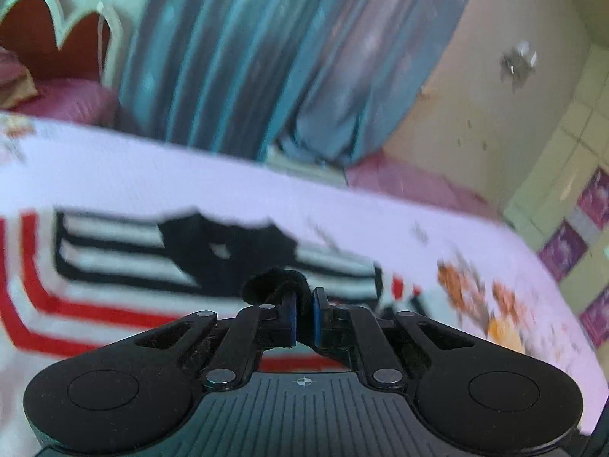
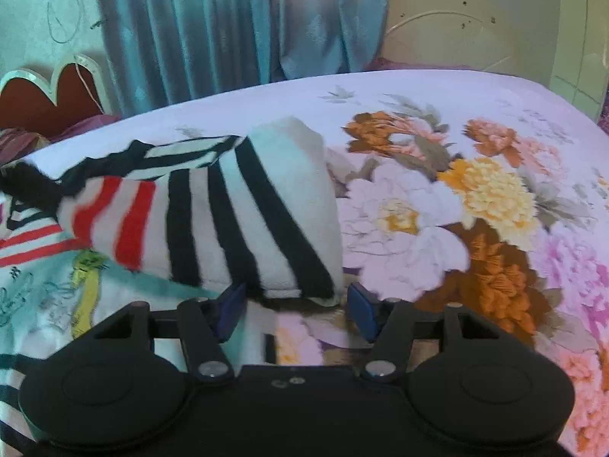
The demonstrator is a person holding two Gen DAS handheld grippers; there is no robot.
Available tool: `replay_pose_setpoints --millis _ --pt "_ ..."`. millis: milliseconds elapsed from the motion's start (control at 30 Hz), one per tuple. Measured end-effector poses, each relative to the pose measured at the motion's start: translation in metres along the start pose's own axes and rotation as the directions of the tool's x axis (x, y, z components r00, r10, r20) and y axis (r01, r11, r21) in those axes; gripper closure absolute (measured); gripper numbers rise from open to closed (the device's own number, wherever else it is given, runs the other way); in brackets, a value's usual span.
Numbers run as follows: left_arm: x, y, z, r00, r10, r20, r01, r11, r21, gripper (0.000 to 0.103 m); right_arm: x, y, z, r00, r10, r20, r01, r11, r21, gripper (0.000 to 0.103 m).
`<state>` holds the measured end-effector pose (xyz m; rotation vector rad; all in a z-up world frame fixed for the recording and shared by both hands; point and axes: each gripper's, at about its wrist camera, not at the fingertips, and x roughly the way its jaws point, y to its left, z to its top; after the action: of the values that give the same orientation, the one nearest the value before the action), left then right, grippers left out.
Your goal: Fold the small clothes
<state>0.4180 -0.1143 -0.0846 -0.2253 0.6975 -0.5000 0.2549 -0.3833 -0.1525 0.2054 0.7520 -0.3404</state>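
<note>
A small white garment with black and red stripes [image 1: 114, 259] lies on the flowered bedspread [image 1: 190, 179]. My left gripper [image 1: 303, 318] is shut on a black edge of this garment [image 1: 274, 285], bunched between the blue pads. In the right wrist view the garment's striped sleeve [image 2: 243, 213] is lifted and folded over, just ahead of my right gripper [image 2: 297, 310]. The right gripper is open, its blue pads [image 2: 363, 312] wide apart, with the sleeve's end between and just past them. The view is blurred in the left wrist frame.
The bed carries a large flower print [image 2: 456, 205]. A teal printed cloth [image 2: 57, 293] lies under the garment at the left. Blue curtains [image 2: 228, 26] hang behind the bed, with a red headboard [image 2: 42, 103] at the left and a tiled wall [image 1: 571, 190] at the right.
</note>
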Motion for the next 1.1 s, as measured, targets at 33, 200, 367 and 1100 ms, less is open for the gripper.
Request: replay_pose_setpoints --millis 33,200,367,1100 --pt "-0.006 0.006 0.005 0.999 0.021 0.026 -0.021 1.0 -0.006 0.096 0.002 0.003 0.001 1.0 0.001 -0.001 -0.001 1.0 -0.012 0.047" --pt "-0.02 0.046 0.009 0.99 0.131 0.041 -0.13 0.991 -0.028 0.096 0.008 0.015 0.005 1.0 0.022 0.001 -0.022 1.0 -0.014 0.049" --pt "-0.017 0.081 -0.013 0.972 0.236 0.003 -0.235 0.971 -0.052 0.101 0.022 0.024 0.008 0.998 0.045 -0.035 -0.046 0.999 -0.008 0.08" --pt "0.006 0.052 -0.038 0.962 0.265 -0.067 -0.263 0.964 0.037 0.1 0.021 -0.004 0.043 0.995 0.101 0.021 -0.101 0.994 0.042 0.053"
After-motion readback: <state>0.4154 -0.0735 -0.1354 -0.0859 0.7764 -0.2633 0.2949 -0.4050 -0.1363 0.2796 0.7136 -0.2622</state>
